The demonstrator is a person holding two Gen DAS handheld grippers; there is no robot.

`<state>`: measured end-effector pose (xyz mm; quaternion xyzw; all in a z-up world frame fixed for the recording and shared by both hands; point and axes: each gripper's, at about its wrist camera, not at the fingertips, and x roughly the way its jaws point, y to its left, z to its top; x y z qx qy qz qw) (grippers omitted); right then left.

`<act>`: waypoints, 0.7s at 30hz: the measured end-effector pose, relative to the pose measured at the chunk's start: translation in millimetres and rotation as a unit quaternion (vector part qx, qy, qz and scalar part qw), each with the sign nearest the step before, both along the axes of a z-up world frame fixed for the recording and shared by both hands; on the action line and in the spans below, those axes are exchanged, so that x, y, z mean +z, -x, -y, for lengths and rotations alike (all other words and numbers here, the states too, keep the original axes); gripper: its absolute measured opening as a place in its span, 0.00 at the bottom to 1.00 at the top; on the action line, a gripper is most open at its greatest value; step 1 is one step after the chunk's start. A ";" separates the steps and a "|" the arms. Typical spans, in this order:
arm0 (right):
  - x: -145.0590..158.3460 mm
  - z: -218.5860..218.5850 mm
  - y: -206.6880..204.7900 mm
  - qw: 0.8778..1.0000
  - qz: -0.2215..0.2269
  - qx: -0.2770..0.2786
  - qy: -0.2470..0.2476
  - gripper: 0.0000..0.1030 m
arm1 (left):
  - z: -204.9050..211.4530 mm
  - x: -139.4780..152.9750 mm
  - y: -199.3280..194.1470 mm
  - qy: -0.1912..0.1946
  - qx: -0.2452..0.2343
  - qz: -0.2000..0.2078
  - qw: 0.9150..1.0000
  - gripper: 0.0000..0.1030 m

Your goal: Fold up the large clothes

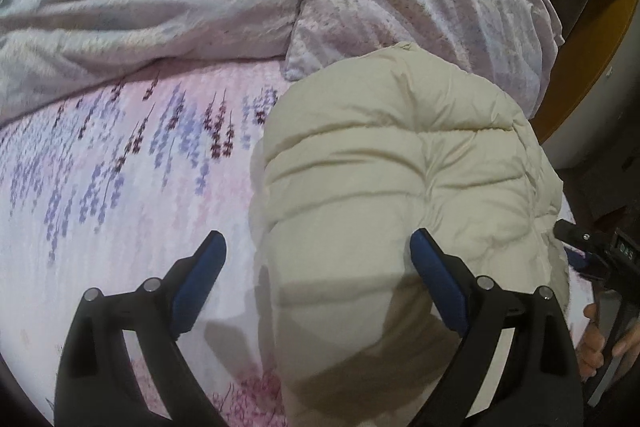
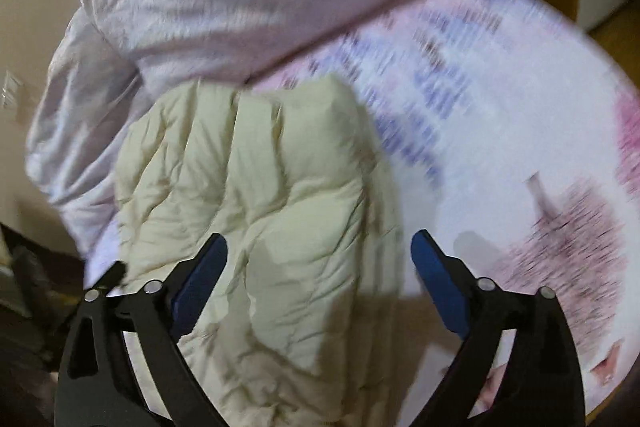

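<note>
Lying folded on the bed [image 1: 120, 207] at five o'clock, the jacket [image 1: 392, 163] was left ungripped, both the left gripper [image 1: 318, 259] and right gripper [image 2: 319, 259] spread apart; springy padding could have reopened the fold.

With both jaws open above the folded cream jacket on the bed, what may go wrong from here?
1. The puffy cream jacket is released by both the left gripper and the right gripper, so its padding may spring the fold open.
2. It lies close to the bed's edge, where a nudge may push it off the floral sheet.
3. The rumpled lilac duvet touches its far end and may slump onto it.
</note>
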<state>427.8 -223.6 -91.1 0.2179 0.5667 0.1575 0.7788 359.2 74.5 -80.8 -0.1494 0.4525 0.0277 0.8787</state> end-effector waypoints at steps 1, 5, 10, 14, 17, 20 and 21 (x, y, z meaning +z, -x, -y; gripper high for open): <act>-3.1 -2.4 -1.2 1.000 -0.013 0.006 -0.006 0.94 | -0.8 -0.2 2.1 0.003 0.000 -0.002 1.000 0.90; -17.0 -10.7 -3.8 0.998 -0.052 0.018 -0.027 0.98 | -0.7 -0.3 8.1 0.009 -0.006 -0.007 1.000 0.90; -31.2 -11.0 -6.4 0.994 -0.083 0.010 -0.066 0.99 | 0.1 -0.9 12.5 0.010 -0.012 -0.010 1.000 0.90; -37.7 -11.9 -7.2 0.992 -0.090 0.007 -0.087 0.99 | -0.1 -1.2 12.9 0.015 -0.016 -0.012 1.000 0.90; -41.4 -10.4 -8.8 0.990 -0.093 0.004 -0.103 0.99 | -2.1 -2.9 11.5 0.022 -0.019 -0.014 0.999 0.90; -41.0 -9.8 -10.9 0.990 -0.093 0.009 -0.109 0.99 | -5.4 -5.1 8.9 0.037 -0.021 -0.017 0.999 0.90; -41.0 -10.1 -11.6 0.990 -0.093 0.011 -0.110 0.99 | -6.8 -6.5 7.0 0.044 -0.021 -0.019 0.999 0.90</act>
